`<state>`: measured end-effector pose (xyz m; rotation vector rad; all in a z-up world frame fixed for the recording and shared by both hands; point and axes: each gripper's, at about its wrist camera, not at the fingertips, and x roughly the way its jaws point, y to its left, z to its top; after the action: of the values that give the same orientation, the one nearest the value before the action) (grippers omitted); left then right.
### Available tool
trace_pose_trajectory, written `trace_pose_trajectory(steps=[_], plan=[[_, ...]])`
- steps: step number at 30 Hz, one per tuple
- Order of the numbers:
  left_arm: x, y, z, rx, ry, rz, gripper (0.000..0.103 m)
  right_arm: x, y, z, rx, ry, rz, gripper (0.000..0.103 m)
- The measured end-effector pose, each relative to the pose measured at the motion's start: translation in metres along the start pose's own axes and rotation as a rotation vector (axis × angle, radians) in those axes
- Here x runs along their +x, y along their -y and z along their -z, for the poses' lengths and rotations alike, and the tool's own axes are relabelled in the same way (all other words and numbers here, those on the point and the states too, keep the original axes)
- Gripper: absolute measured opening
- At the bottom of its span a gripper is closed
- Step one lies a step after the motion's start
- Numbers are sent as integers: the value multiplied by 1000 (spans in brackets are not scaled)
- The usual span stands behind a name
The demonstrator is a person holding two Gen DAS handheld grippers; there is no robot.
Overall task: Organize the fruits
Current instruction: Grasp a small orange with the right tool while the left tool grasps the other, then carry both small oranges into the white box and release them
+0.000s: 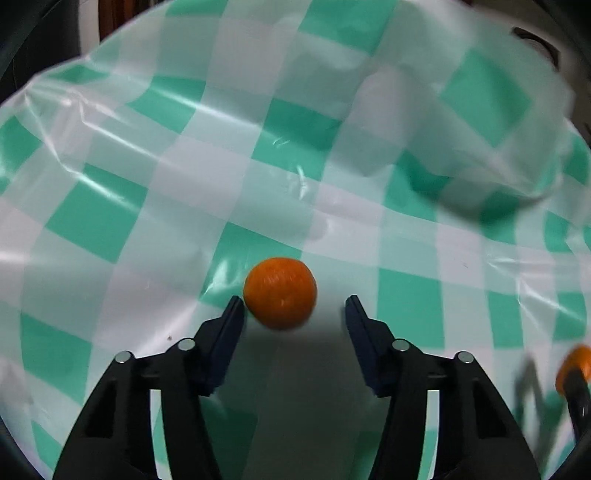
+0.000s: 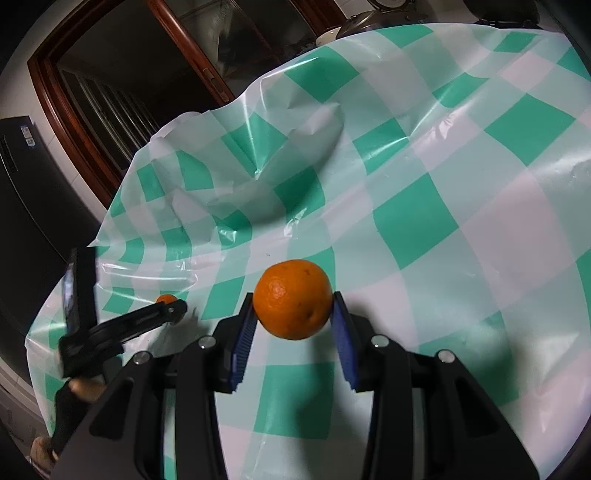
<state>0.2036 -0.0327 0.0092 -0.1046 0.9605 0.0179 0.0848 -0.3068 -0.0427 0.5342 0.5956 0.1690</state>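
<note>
In the left wrist view a small orange point(image 1: 280, 292) lies on the green-and-white checked tablecloth point(image 1: 184, 177), touching the left finger's tip. My left gripper point(image 1: 294, 303) is open around it, with a gap to the right finger. In the right wrist view my right gripper point(image 2: 294, 307) is shut on a larger orange point(image 2: 293, 303), both blue pads pressed against its sides, held above the cloth. The left gripper point(image 2: 129, 325) and its small orange point(image 2: 166, 298) show at the left of the right wrist view. The held orange shows at the left wrist view's right edge point(image 1: 576, 363).
The plastic tablecloth point(image 2: 461, 192) is wrinkled and bulges up toward the far side point(image 2: 258, 166). A dark wooden door frame point(image 2: 59, 103) and a dark cabinet point(image 2: 33, 206) stand beyond the table's left edge. Kitchenware point(image 2: 354, 22) sits past the far edge.
</note>
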Motion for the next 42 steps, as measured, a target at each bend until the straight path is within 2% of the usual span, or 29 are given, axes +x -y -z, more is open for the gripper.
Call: trace_pose_trajectory(steps=[2, 4, 7, 9, 14, 21, 26, 32, 38, 42], plan=[[5, -3, -4, -16, 4, -6, 49, 1, -1, 0, -1, -2, -1, 41], [9, -6, -6, 2, 18, -31, 37, 2, -3, 0, -10, -3, -1, 41], [5, -13, -3, -12, 20, 12, 37, 1, -4, 1, -22, 0, -5, 41], [-12, -17, 10, -28, 43, 53, 37, 1, -5, 1, -24, 0, -7, 41], [-63, -18, 57, 43, 121, 49, 37, 2, -7, 1, -31, -6, -7, 41], [-107, -31, 122, 105, 115, 15, 37, 5, -12, 3, -49, -40, 5, 41], [-137, -57, 162, 115, 112, 10, 37, 2, -21, 10, -69, -81, 6, 41], [-172, -93, 204, 90, 124, 3, 37, -36, -58, 57, -105, -161, -69, 41], [-204, -125, 246, 82, 136, -16, 37, -79, -114, 119, -231, -230, -114, 41], [-227, -153, 276, 53, 141, -30, 37, -98, -149, 163, -309, -280, -174, 41]])
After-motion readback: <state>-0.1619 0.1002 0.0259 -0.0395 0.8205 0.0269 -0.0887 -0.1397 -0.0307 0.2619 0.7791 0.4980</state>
